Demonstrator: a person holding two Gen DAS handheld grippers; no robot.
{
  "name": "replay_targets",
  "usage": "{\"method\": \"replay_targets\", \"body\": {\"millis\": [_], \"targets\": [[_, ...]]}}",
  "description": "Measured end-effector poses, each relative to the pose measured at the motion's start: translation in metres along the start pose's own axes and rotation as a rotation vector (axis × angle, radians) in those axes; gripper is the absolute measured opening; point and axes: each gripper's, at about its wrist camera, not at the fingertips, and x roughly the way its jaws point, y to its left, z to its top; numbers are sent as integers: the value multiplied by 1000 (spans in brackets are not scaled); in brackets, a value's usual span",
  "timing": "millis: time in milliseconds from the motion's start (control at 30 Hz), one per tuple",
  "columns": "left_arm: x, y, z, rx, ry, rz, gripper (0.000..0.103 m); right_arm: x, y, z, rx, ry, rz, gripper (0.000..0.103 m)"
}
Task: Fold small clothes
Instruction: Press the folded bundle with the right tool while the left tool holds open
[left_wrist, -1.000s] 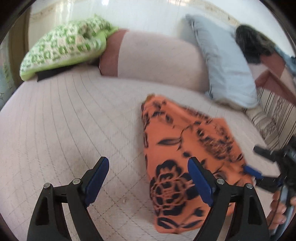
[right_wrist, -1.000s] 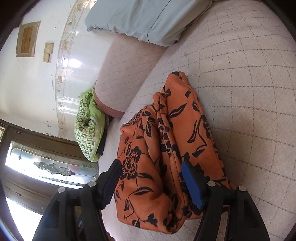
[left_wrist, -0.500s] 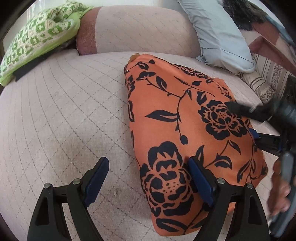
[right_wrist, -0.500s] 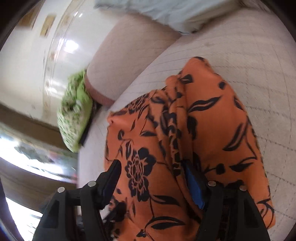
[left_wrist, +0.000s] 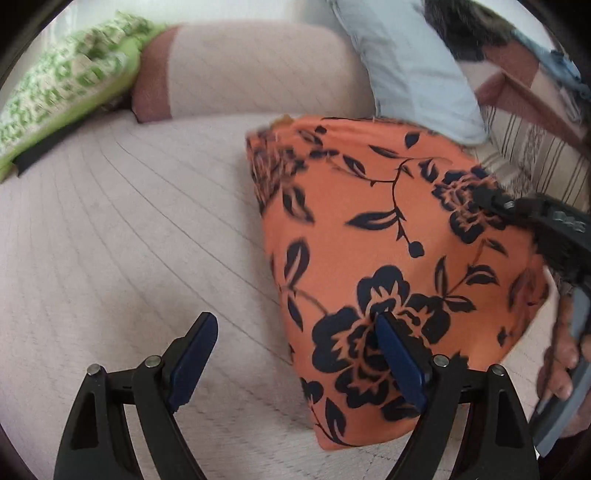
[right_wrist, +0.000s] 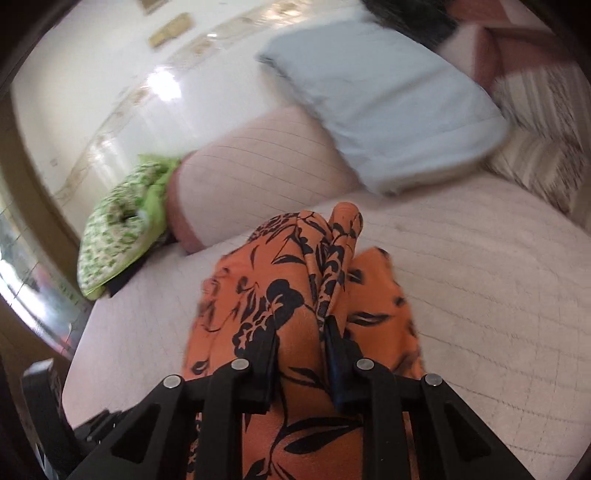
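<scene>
My right gripper (right_wrist: 301, 354) is closing its jaws on a bunched fold of the orange floral garment (right_wrist: 295, 295); the cloth fills the narrow gap and both pads press on it. My left gripper (left_wrist: 295, 354) stands wide open and holds nothing: its right finger (left_wrist: 399, 362) overlaps the garment's (left_wrist: 388, 258) near left edge, its left finger (left_wrist: 192, 358) is over bare quilted cover.

Only the right wrist view shows the gathered ridge of cloth running from the jaws toward the far side. Only the left wrist view shows the garment's broad spread surface, the right gripper's black body (left_wrist: 546, 221) at the garment's right edge, and the person's hand (left_wrist: 561, 362) on its grip.

The garment lies on the pink quilted sofa seat (left_wrist: 129, 240), centre-right. Far left is a green patterned cushion (left_wrist: 62, 92); far right, a pale blue pillow (left_wrist: 410, 66) and a striped cushion (left_wrist: 535, 147).
</scene>
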Motion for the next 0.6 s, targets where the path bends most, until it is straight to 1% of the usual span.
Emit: {"method": "replay_targets", "body": {"millis": [67, 100, 133, 167, 200, 233, 267, 300, 367, 400, 433, 467, 500, 533, 567, 600], "targets": [[10, -3, -4, 8, 22, 19, 90, 31, -23, -6, 64, 128, -45, 35], [10, -3, -3, 5, 20, 17, 90, 35, -37, -8, 133, 139, -49, 54], [8, -2, -2, 2, 18, 13, 90, 32, -43, -7, 190, 137, -32, 62], [6, 0, -1, 1, 22, 9, 90, 27, -47, -4, 231, 134, -6, 62], [7, 2, 1, -3, 26, 5, 90, 19, -47, -1, 250, 110, 5, 62], [8, 6, 2, -15, 33, -3, 90, 7, -45, 3, 249, 50, 5, 62], [10, 9, 5, -31, 41, -11, 90, -4, -45, 6, 241, -6, 8, 62], [9, 11, 5, -38, 45, -14, 90, -18, -41, 9, 217, -69, 34, 62], [4, 4, 3, -10, 38, 2, 90, -30, -25, 11, 138, -105, 120, 62], [3, 1, 1, 9, 31, 15, 90, -30, -15, 10, 87, -88, 150, 60], [3, -3, -1, 25, 22, 30, 90, -27, -6, 8, 48, -62, 169, 54], [5, -6, -1, 32, 19, 40, 90, -19, 5, 4, 12, -11, 190, 48], [5, -7, -1, 31, 20, 43, 90, -3, 11, -2, -7, 81, 199, 34], [5, -6, -1, 25, 24, 40, 90, 8, 12, -7, -6, 136, 179, 31], [6, -5, -2, 14, 29, 30, 90, 23, 7, -14, 4, 187, 114, 30], [8, -3, -2, 6, 42, 15, 91, 34, -3, -21, 16, 213, 47, 17]]}}
